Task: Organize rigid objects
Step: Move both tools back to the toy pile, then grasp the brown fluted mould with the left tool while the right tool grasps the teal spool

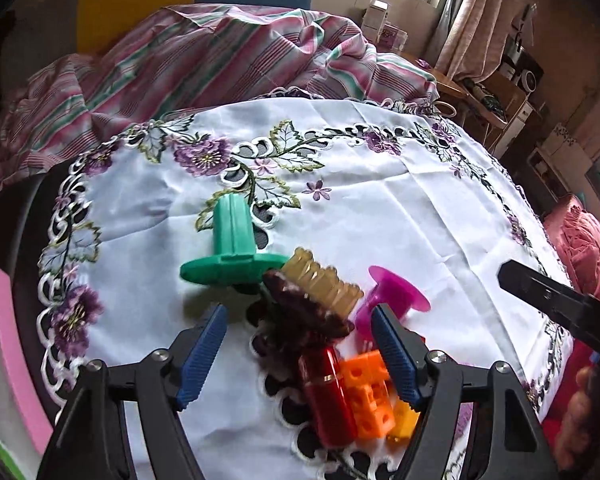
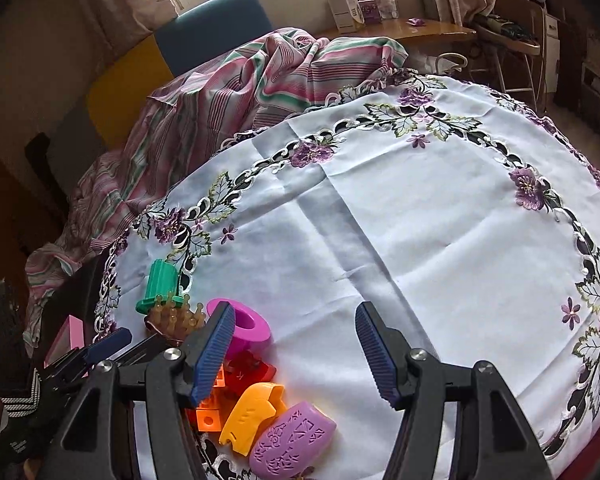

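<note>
Small plastic toys lie clustered on the white embroidered tablecloth. In the left wrist view I see a green flanged piece, a tan comb-like piece on a dark brown one, a magenta spool, a red translucent piece and orange cubes. My left gripper is open just above the red piece and cubes, holding nothing. In the right wrist view my right gripper is open and empty over bare cloth, right of the pile, with a yellow-orange piece and a purple patterned piece beside it.
A striped pink-green cloth is heaped at the table's far side, before a blue chair. A pink box edge sits left of the table. A wooden desk with boxes stands behind. The right gripper's black arm shows at right.
</note>
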Demonstrator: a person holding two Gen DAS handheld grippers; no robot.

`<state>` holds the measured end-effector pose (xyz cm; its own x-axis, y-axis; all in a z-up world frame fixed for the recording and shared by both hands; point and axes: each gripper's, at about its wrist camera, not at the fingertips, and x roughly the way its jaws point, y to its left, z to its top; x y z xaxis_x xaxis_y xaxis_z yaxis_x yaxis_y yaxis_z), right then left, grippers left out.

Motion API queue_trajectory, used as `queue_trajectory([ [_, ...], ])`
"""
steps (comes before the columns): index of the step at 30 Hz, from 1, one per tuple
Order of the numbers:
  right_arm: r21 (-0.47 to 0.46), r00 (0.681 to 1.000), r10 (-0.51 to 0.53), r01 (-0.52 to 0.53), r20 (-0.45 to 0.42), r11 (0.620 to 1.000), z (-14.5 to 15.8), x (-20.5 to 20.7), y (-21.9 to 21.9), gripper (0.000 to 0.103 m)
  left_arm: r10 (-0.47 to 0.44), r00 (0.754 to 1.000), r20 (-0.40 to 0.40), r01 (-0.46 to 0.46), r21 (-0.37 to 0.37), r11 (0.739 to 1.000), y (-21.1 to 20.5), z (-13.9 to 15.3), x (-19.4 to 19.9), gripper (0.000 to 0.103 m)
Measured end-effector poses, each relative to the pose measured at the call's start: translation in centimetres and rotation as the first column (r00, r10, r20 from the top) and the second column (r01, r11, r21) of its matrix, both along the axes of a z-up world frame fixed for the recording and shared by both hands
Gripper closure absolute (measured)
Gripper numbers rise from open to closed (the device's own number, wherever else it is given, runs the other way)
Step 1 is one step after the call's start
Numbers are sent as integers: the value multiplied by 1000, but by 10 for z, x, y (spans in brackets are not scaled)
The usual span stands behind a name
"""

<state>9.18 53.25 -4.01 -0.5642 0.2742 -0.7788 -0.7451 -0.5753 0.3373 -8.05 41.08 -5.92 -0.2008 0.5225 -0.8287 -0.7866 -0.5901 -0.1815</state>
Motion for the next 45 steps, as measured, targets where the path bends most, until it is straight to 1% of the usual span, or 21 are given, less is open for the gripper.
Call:
queue_trajectory([
  [2,-1,1000,2,-2,1,1000,0,-1,0,39,-2,1000,8,2,-15,1000,8,-9,-5,29],
  [3,0,1000,1,-1,1,1000,0,-1,0,39,-1,1000,11,1,-23,1000,12,-14,-8,32],
  [4,1,1000,0,0,1,1000,0,-1,0,39,-4,999,32,4,-12,1000,14,-19,-11,35],
  [6,1,1000,4,-4,0,1000,0,-1,0,39,-21,997,70,19,28,999,16,-20,-13,48],
  [7,3,1000,5,-5,1,1000,0,-2,0,39,-22,998,66,19,32,999,17,-18,-12,50],
  [9,7,1000,11,-11,7,1000,-1,-3,-1,39,-29,999,36,28,21,999,18,-18,-8,60],
  [12,16,1000,24,-25,15,1000,-1,-6,-4,39,-24,999,26,23,28,999,11,-17,-8,60],
  [17,32,998,53,-54,41,998,-5,-13,-11,39,43,999,-29,-42,32,999,-20,-12,-6,60],
  [20,48,995,78,-81,58,996,-7,-19,-18,39,76,990,-122,-75,9,997,-44,-5,1,60],
  [23,51,992,108,-112,69,992,-11,-25,-24,39,93,984,-152,-92,11,996,-69,2,7,60],
  [26,51,987,139,-144,76,988,-16,-33,-30,39,124,982,-145,-119,38,992,-95,8,10,60],
  [28,60,982,168,-173,80,983,-17,-39,-36,39,157,973,-171,-152,39,988,-113,10,14,60],
  [30,62,978,195,-199,72,978,-15,-47,-42,39,188,970,-155,-181,57,982,-132,14,14,60],
  [33,65,971,231,-234,58,970,-7,-69,-47,39,217,957,-192,-208,69,976,-152,21,18,60],
  [35,73,967,247,-252,63,965,-3,-87,-48,39,230,956,-182,-220,74,973,-164,25,17,60],
  [38,36,959,278,-280,55,959,-1,-115,-45,39,256,949,-185,-245,84,966,-180,30,14,60],
  [41,-5,957,283,-283,59,959,0,-136,-35,39,276,947,-164,-263,95,960,-193,32,12,61],
  [43,-27,951,300,-299,69,954,1,-154,-28,39,288,943,-167,-275,96,957,-201,33,12,72],
  [44,-25,951,299,-298,82,954,1,-163,-26,39,290,942,-167,-278,92,956,-203,32,12,83],
  [45,-30,946,308,-307,100,951,0,-173,-25,39,292,942,-164,-281,88,956,-205,31,11,90],
])
